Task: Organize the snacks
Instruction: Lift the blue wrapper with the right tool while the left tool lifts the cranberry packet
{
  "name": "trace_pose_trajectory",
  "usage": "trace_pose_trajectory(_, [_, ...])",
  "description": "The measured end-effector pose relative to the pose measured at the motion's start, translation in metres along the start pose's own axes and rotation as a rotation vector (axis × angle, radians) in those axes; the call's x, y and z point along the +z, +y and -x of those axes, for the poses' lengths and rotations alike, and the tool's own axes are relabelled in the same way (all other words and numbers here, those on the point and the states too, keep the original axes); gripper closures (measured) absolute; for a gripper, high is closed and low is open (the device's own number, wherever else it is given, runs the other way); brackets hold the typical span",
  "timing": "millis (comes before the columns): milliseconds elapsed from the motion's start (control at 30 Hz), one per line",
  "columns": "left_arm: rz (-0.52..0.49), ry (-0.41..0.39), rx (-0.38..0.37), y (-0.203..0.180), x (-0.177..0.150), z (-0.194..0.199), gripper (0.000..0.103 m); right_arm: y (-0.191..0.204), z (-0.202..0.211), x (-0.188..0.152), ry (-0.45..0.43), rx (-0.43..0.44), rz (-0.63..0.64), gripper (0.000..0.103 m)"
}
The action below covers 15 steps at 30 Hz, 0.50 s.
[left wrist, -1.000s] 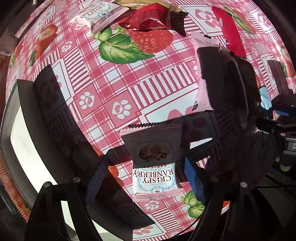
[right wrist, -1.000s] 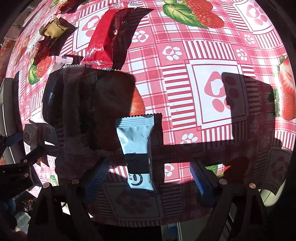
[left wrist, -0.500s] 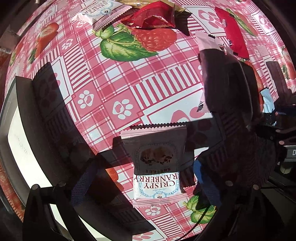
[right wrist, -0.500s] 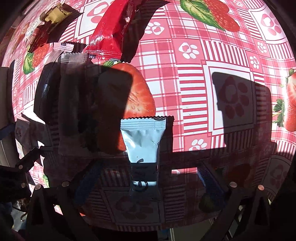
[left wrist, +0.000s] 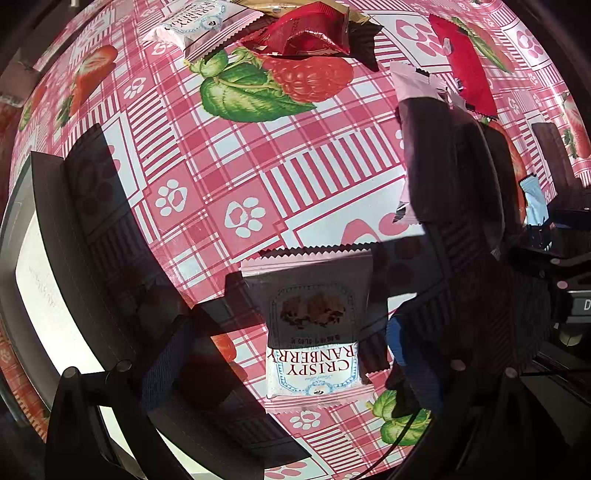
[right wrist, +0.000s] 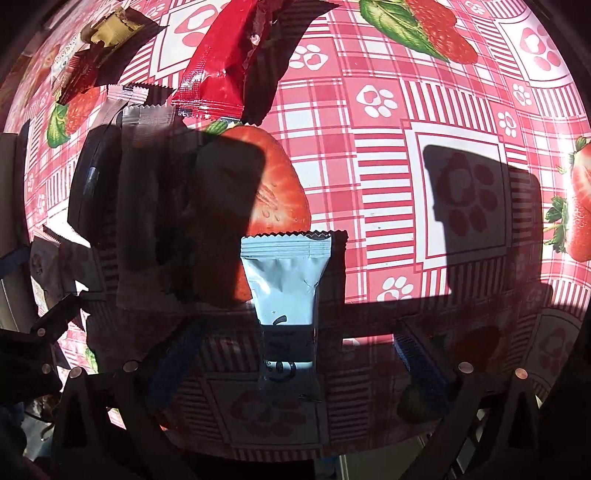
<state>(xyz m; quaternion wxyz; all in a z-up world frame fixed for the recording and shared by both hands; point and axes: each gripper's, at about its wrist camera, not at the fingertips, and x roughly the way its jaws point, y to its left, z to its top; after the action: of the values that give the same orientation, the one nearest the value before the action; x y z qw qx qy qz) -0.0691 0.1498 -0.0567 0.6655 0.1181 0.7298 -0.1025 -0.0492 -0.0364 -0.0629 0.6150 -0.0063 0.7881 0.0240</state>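
Note:
A pink and white Crispy Cranberry packet [left wrist: 314,328] lies flat on the red checked tablecloth, between the wide-open jaws of my left gripper [left wrist: 291,362]. The blue pads [left wrist: 166,365] stand clear of it on both sides. In the right wrist view a pale blue snack packet [right wrist: 286,302] lies on the cloth between the open jaws of my right gripper [right wrist: 295,362], with its lower half in shadow. Neither packet is touched.
More snacks lie at the far side: a second cranberry packet [left wrist: 192,22], a crumpled red wrapper [left wrist: 310,33], a long red bar [right wrist: 225,62], a gold wrapper [right wrist: 114,31] and a pink wafer packet [left wrist: 413,85]. A white tray with a dark rim [left wrist: 40,280] sits at the left.
Both grippers' jaws have spread wider apart around their packets. Both packets look a little larger and lie where they were.

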Motion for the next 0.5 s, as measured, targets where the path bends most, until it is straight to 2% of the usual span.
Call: trace_pose_trajectory(500, [0.000,-0.001,-0.001,0.0002,0.0003,0.0003,0.000,-0.0009,-0.0011,-0.0005,-0.005,0.001,-0.001,0.000])
